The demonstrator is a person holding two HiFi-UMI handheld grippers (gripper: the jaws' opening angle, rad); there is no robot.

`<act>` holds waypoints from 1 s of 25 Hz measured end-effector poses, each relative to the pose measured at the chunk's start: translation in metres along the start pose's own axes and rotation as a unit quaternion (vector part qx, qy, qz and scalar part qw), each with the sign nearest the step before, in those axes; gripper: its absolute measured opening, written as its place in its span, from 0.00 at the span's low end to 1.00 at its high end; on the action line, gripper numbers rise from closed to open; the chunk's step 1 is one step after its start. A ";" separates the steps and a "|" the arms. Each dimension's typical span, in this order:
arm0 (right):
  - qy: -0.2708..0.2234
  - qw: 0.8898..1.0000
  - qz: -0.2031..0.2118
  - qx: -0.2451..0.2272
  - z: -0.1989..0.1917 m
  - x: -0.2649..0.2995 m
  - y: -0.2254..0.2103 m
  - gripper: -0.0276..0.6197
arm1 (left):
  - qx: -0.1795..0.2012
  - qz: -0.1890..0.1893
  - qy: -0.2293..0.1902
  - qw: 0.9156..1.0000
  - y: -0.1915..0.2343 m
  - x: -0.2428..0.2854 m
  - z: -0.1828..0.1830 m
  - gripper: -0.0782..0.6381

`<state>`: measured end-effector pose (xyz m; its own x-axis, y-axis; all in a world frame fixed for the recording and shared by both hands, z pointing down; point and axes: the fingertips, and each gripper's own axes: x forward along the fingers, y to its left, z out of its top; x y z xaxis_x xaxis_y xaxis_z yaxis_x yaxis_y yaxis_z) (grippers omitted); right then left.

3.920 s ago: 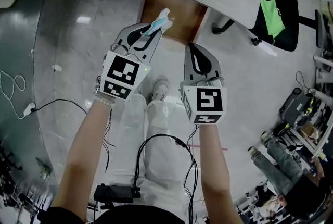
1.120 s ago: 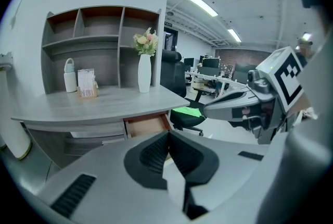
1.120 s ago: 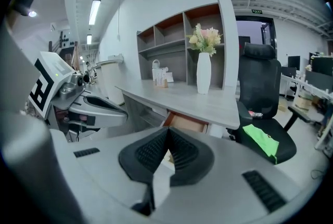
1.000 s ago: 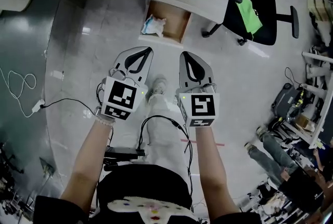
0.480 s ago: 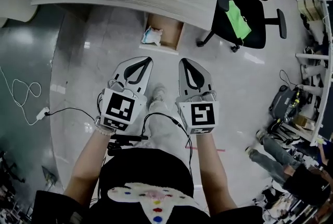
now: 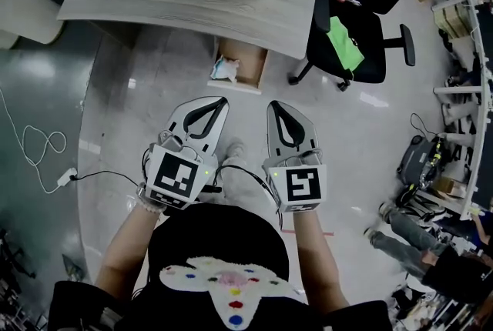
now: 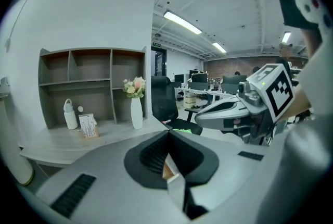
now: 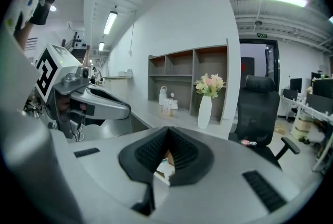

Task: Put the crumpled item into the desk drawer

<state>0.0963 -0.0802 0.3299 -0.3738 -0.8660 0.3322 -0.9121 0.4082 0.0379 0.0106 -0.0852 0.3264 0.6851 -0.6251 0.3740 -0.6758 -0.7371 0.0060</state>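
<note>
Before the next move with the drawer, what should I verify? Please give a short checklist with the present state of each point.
1. Crumpled item lies inside the drawer: ok.
2. Left gripper shut and empty: ok.
3. Right gripper shut and empty: ok.
4. Drawer closed: not ok, it stands open under the desk.
5. Item sits below the drawer's rim: cannot tell.

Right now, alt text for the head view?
A crumpled item lies in the open drawer under a grey desk. The left gripper and right gripper hover side by side above the floor, jaws shut and empty.
</note>
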 end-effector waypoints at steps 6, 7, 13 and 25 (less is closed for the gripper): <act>-0.011 1.000 -0.002 -0.003 0.018 -0.011 -0.002 0.05 | -0.009 0.011 -0.013 1.000 0.005 -0.008 0.016 0.13; -0.013 1.000 -0.003 -0.004 0.021 -0.011 -0.003 0.05 | -0.009 0.012 -0.015 1.000 0.007 -0.009 0.018 0.13; -0.014 1.000 0.002 -0.017 0.035 -0.013 -0.002 0.05 | 0.002 0.021 -0.030 0.999 0.021 -0.015 0.032 0.13; -0.037 0.999 -0.011 -0.025 0.053 -0.018 -0.008 0.05 | 0.002 0.028 -0.040 0.999 0.028 -0.018 0.043 0.13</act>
<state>0.1016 -0.0837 0.2738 -0.3669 -0.8928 0.2612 -0.9114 0.4013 0.0913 -0.0086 -0.1056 0.2802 0.6654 -0.6843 0.2981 -0.7131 -0.7008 -0.0169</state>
